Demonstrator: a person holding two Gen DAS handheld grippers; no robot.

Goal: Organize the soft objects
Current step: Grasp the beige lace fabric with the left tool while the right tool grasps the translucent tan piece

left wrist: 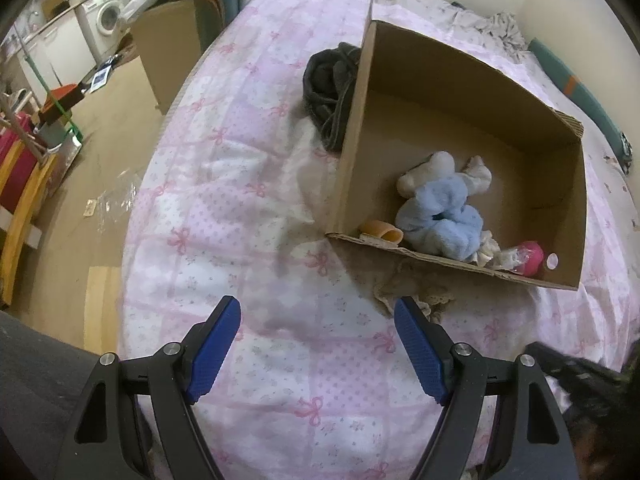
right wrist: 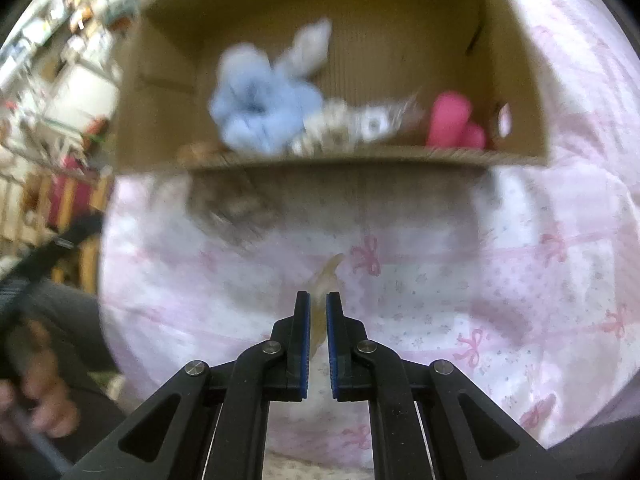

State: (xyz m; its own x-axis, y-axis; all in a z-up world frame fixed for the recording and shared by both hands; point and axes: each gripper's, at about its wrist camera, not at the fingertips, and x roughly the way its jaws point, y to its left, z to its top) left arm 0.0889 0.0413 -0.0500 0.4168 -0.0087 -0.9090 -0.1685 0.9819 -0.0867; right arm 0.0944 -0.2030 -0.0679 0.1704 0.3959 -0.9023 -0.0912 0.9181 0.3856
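An open cardboard box [left wrist: 560, 208] lies on the pink bow-print quilt [left wrist: 248, 208]. In it are a blue and white plush toy [left wrist: 440, 208], a tan soft piece [left wrist: 382, 233], lacy cloth and a pink item [left wrist: 530, 256]. A dark grey garment [left wrist: 330, 84] lies by the box's left wall. A beige lace cloth [left wrist: 416, 284] lies against its front. My left gripper [left wrist: 317, 312] is open and empty above the quilt. My right gripper [right wrist: 318, 298] is shut on a thin tan soft piece [right wrist: 326, 276], in front of the box [right wrist: 360, 160]. The plush [right wrist: 260, 108] looks blurred.
The bed's left edge drops to a floor with cardboard boxes [left wrist: 168, 52], a washing machine [left wrist: 106, 16] and a yellow and red frame [left wrist: 16, 184]. A teal object [left wrist: 576, 88] lies at the bed's far right. A wall stands behind the bed.
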